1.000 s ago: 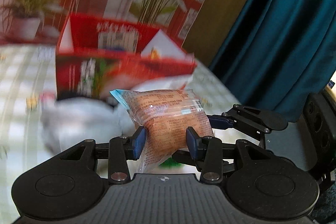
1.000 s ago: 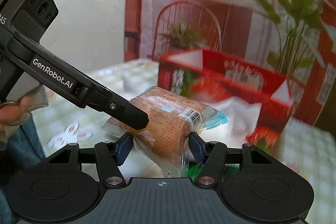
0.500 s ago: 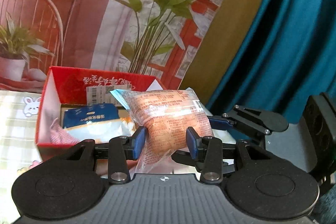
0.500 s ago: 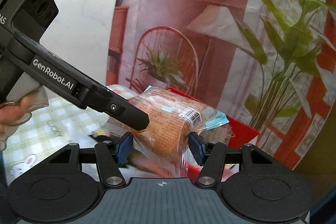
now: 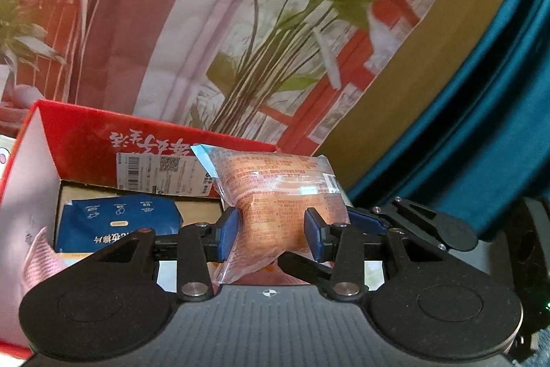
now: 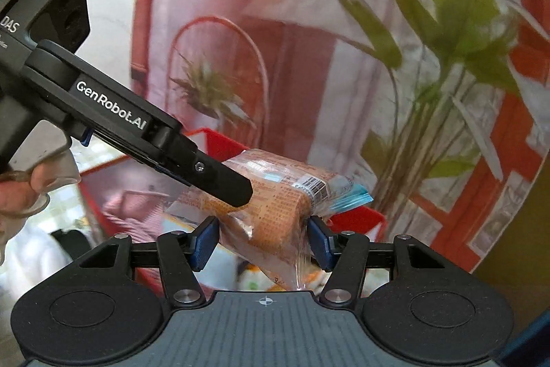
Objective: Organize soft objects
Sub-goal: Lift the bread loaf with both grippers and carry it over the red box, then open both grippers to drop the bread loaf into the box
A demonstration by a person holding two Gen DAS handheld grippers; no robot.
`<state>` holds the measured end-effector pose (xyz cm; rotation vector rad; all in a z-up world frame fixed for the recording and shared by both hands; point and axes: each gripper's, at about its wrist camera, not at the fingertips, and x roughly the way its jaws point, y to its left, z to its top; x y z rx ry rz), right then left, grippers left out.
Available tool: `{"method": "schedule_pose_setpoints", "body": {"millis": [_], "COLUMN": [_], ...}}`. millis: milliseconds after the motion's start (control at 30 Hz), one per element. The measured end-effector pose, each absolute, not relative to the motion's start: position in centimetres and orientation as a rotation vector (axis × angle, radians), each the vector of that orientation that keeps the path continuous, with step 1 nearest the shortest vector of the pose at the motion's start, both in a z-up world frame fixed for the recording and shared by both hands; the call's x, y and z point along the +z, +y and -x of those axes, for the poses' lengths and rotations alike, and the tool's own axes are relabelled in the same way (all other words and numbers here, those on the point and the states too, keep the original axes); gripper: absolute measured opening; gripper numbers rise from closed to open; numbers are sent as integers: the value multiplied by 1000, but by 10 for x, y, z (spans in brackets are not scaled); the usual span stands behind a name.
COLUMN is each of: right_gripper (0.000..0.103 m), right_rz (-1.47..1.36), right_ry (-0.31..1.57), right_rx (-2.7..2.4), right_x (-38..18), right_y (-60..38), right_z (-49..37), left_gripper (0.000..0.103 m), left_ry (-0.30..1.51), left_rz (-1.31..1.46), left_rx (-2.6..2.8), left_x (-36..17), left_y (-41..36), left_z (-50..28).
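Both grippers are clenched on the same orange snack packet [image 5: 275, 212], which hangs in the air above the open red cardboard box [image 5: 86, 140]. The left gripper [image 5: 271, 233] presses it between its blue fingers [image 5: 227, 231], and the right gripper [image 6: 263, 241] squeezes it from the other side. Inside the box, to the left, a blue pouch [image 5: 117, 222] lies near a pink cloth [image 5: 37, 257]. A teal curtain [image 5: 481, 126] hangs far right.
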<state>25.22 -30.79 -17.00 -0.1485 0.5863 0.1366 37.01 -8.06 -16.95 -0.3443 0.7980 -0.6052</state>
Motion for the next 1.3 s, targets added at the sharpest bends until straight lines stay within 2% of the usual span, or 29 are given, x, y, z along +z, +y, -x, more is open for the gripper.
{"method": "schedule_pose_setpoints", "body": {"millis": [233,500,567,633,967,1167,1233,1267,1300], "right_gripper": [53,54,54,56,56,56,59,62,67], "right_rz": [148,167,173,193,200,119,85,80,79], "right_ry": [678,732,741,751,731,626,589,576,557], "right_rx": [113,71,46,28,14,-21,-28,-29,-33], "right_x": [-194,-204,-204,-206,-190,-173,-169,-168,-166], "right_y": [-322,-323,-320,-317,-303,-293,-288,-285,-280], "right_z": [-279,-294,-294,-295,-277,-242,-225,-218,-209], "left_gripper": [44,44,49,50,52,61,77,81,90], "left_ry": [856,874,881,881,795,695,663,643,619], "left_rz": [327,286,267,246,144,78,57,45,31], "left_rx": [-564,-559,-545,-537,-487,-428,-399,-382,-368], "left_x": [-198,-206,-208,-210,-182,-159,-149,-145,-139], "left_y": [-88,-92,-94,-93,-71,-44,-32,-27,-22], "left_z": [-390,-396,-396,-395,-364,-313,-294,-285,-274]}}
